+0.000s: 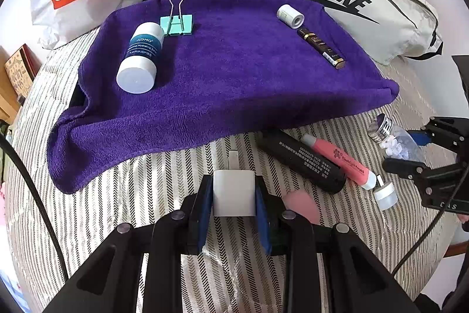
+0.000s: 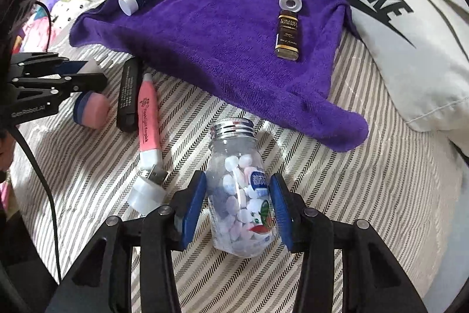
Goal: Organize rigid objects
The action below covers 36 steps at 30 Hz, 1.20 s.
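Left gripper [image 1: 233, 197] is clamped on a small white charger [image 1: 233, 189]; its prong end points forward, toward the purple towel [image 1: 234, 72], which lies directly ahead across a short strip of striped bed [image 1: 117, 195]. Path from charger to near towel edge looks unobstructed.

Right gripper [image 2: 239, 207]: blue pads sit just beside both flanks of the jar [image 2: 239, 189], a clear one with white tablets, long axis running along the fingers, threaded mouth [image 2: 233, 128] toward the towel. Pads appear touching or nearly so; cannot tell whether the grip is firm. The jar looks to be lying on the bed.

Already on the towel: white-and-blue tube [image 1: 140, 57] and teal binder clip [image 1: 177, 22] at far left; tape roll [image 1: 290, 15] and dark bottle [image 1: 321, 47] at far right. Centre of towel is bare.

Still on the bed, between the two grippers: black stick [image 1: 302, 163], pink earpick [image 1: 337, 159] with its loose cap [image 1: 385, 195], pink puff [image 2: 93, 107].

Judgement: each gripper is nearer its own item; both need a forward move. The towel's folded corner [image 2: 331, 119] lies just ahead of the jar mouth and may catch it if carried low.
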{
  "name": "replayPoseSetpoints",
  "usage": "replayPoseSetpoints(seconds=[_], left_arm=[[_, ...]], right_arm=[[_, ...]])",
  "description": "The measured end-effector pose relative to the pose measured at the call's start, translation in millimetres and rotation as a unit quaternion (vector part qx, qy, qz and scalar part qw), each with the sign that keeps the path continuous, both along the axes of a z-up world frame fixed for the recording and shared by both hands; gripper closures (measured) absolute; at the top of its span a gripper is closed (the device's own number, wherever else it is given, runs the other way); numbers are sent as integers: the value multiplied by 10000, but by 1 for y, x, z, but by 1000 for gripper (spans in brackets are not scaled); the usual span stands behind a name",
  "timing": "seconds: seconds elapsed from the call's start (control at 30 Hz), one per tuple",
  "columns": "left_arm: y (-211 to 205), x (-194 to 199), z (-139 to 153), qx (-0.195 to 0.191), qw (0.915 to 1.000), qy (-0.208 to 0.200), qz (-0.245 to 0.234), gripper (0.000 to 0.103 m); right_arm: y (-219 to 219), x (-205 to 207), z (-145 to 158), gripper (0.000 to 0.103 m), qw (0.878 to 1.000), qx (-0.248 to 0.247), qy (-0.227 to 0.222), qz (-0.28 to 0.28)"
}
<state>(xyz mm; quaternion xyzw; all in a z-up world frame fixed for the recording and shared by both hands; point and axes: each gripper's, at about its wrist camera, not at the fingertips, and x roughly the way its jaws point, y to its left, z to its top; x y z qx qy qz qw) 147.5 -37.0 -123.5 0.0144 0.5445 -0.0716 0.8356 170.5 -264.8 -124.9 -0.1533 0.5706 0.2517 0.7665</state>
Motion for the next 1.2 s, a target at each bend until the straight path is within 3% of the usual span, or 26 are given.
replayPoseSetpoints(seconds=[0.17, 0.67, 0.8, 0.93, 1.03, 1.2], left_arm=[[-4, 0, -1, 120, 9999, -13, 3, 76], [-6, 0, -1, 147, 9997, -196, -63, 78], [10, -4, 1, -332, 9994, -120, -5, 78], [22, -10, 9, -404, 9989, -206, 77, 78], [30, -13, 15, -732, 9970, -214, 89, 78], [37, -17, 20, -734, 9970, -220, 102, 78]], right_arm=[[-1, -8, 0, 61, 10000, -31, -62, 72], [-2, -24, 2, 62, 9974, -13, -214, -685], [-15, -20, 5, 61, 9957, 206, -19, -905], [-22, -20, 14, 62, 9945, 326, -49, -992], [-22, -21, 20, 62, 9943, 340, -62, -1008], [-21, -25, 24, 62, 9935, 533, 1, -1002]])
